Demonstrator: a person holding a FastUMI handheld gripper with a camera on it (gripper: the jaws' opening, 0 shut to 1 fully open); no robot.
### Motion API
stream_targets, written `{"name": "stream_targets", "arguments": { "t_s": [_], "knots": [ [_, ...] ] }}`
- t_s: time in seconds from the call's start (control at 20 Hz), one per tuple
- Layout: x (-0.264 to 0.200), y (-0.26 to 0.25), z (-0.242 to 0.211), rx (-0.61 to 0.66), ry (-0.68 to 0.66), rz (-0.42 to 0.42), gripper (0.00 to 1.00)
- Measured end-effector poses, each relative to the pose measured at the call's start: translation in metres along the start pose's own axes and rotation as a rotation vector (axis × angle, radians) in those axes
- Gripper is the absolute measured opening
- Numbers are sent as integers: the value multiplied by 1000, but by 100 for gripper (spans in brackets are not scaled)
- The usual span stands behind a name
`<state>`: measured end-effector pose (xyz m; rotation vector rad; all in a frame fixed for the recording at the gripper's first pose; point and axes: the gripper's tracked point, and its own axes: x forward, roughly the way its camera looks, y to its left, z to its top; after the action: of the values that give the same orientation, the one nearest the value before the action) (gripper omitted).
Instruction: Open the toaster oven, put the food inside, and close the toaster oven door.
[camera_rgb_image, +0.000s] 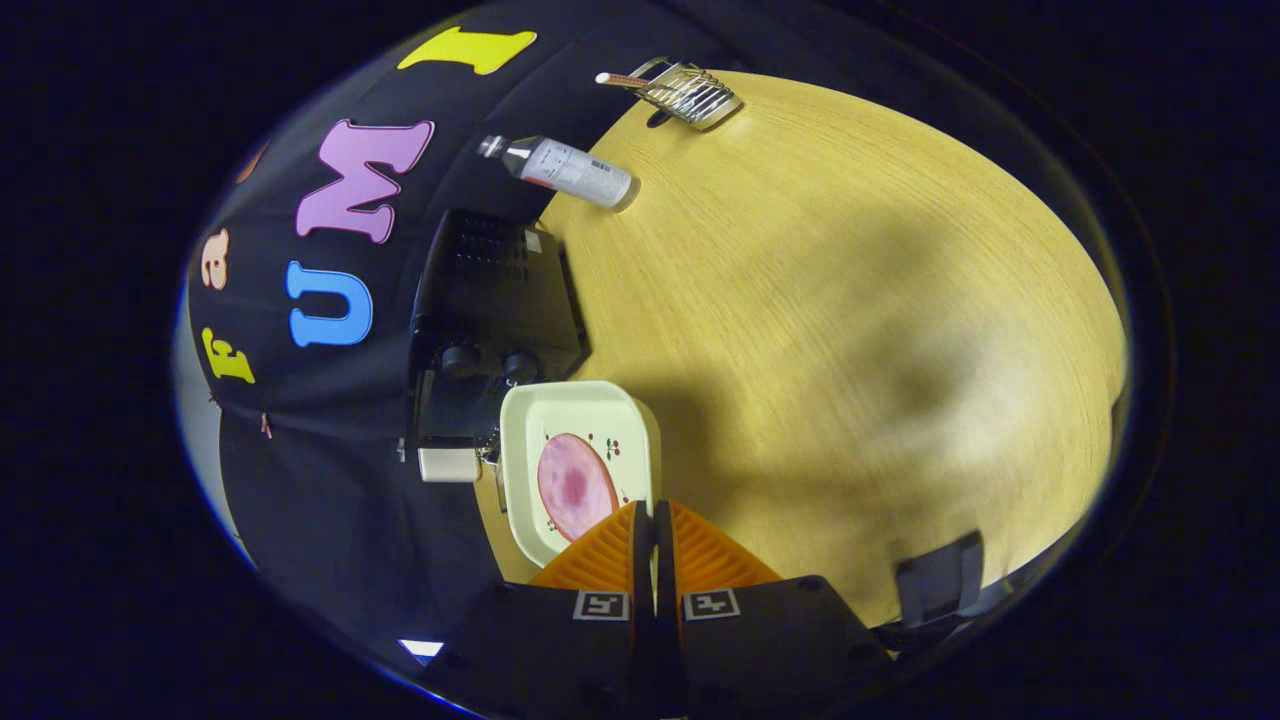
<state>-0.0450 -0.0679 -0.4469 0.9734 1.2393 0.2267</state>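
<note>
A black toaster oven (495, 300) stands on the wooden table (850, 330) against the booth's wall, its two knobs (490, 362) facing my way. I cannot tell how its door stands. Just in front of it lies a cream square plate (560, 410) with a round pink slice of ham (575, 487) on it. My gripper (655, 508) is shut, its fingers pressed together with nothing visible between them. Their tips hover over the plate's near corner, beside the ham, and hide part of the rim.
A clear plastic bottle (565, 170) lies on its side beyond the oven. Farther off, a wire rack (690, 92) sits near the table's far edge. A small white block (447, 465) shows beside the oven's front. Bare wood spreads to the right of the plate.
</note>
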Motion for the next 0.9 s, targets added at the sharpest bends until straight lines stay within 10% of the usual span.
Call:
{"name": "stream_targets", "arguments": {
  "t_s": [0.9],
  "knots": [
    [161,143,-61,410,-258,-8,5]
  ]
}}
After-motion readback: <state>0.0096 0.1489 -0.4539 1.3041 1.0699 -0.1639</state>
